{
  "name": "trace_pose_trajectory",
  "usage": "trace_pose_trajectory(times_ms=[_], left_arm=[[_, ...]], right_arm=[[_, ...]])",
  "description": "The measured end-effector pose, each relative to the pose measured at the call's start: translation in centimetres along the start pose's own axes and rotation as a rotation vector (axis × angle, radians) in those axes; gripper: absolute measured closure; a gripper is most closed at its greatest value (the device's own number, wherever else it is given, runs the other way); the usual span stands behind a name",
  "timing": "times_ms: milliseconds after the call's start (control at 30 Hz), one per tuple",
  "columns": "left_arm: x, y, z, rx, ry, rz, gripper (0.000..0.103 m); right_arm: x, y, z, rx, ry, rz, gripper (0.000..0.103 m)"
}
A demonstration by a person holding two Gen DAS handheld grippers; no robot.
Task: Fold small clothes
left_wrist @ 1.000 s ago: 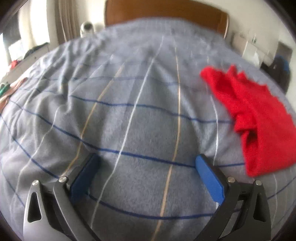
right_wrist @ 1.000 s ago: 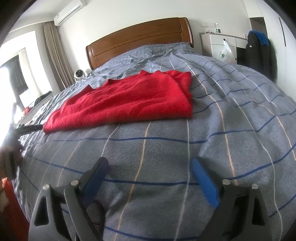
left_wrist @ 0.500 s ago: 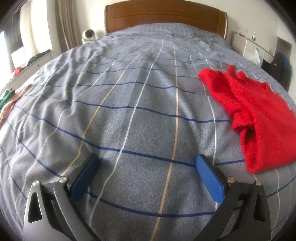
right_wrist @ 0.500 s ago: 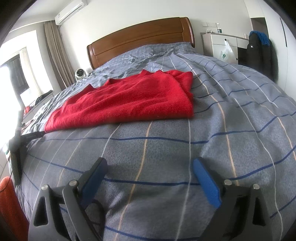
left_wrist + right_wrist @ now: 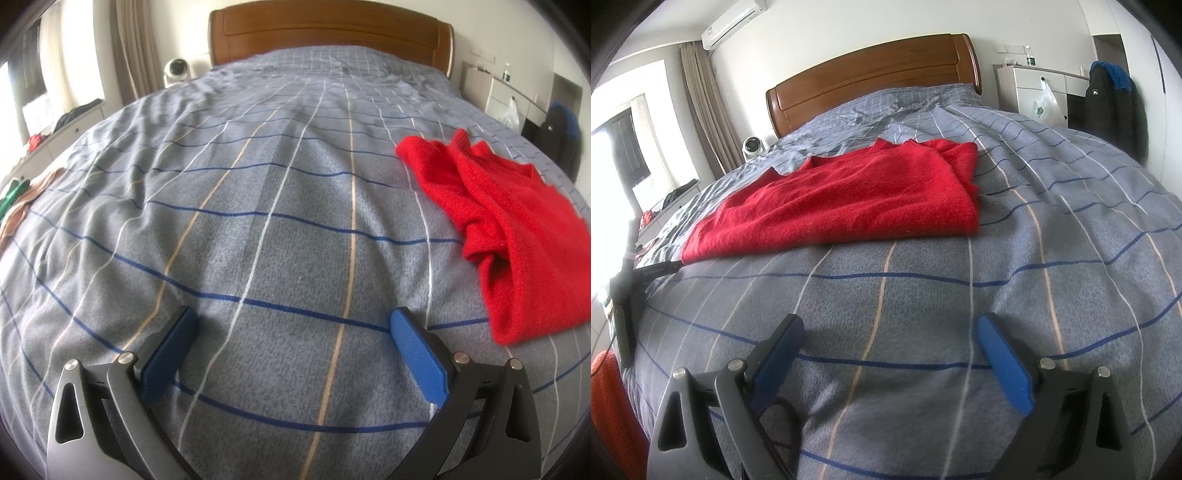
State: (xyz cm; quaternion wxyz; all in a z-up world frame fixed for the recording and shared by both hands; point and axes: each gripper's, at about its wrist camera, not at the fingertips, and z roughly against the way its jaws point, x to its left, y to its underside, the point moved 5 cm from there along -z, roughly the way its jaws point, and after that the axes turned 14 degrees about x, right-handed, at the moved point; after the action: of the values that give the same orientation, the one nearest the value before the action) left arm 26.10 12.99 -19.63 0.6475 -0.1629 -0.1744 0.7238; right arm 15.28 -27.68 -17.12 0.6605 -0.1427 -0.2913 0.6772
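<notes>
A red knitted sweater (image 5: 849, 199) lies folded on the grey striped bed cover (image 5: 923, 295); in the left wrist view the same red sweater (image 5: 509, 229) sits at the right edge. My left gripper (image 5: 293, 328) hovers open over bare cover, well to the left of the sweater, with nothing between its blue pads (image 5: 417, 350). My right gripper (image 5: 890, 334) is open too, a short way in front of the sweater's near edge and not touching it.
A wooden headboard (image 5: 328, 37) closes the far end of the bed. Other clothes (image 5: 18, 199) lie at the bed's left edge. A white cabinet (image 5: 1034, 92) and a dark jacket (image 5: 1115, 103) stand at the right. A black stand (image 5: 624, 280) rises at the left.
The left wrist view has tilted up and steadied, so the headboard shows fully and the sweater sits slightly farther off. The right gripper has barely moved. Both stay open.
</notes>
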Motion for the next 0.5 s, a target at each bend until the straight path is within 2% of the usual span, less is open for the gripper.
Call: trace_pose_trajectory(times_ms=[500], left_arm=[[-0.06, 0.01, 0.00, 0.000, 0.000, 0.000, 0.000]], right_arm=[[0.04, 0.03, -0.02, 0.000, 0.000, -0.001, 0.008]])
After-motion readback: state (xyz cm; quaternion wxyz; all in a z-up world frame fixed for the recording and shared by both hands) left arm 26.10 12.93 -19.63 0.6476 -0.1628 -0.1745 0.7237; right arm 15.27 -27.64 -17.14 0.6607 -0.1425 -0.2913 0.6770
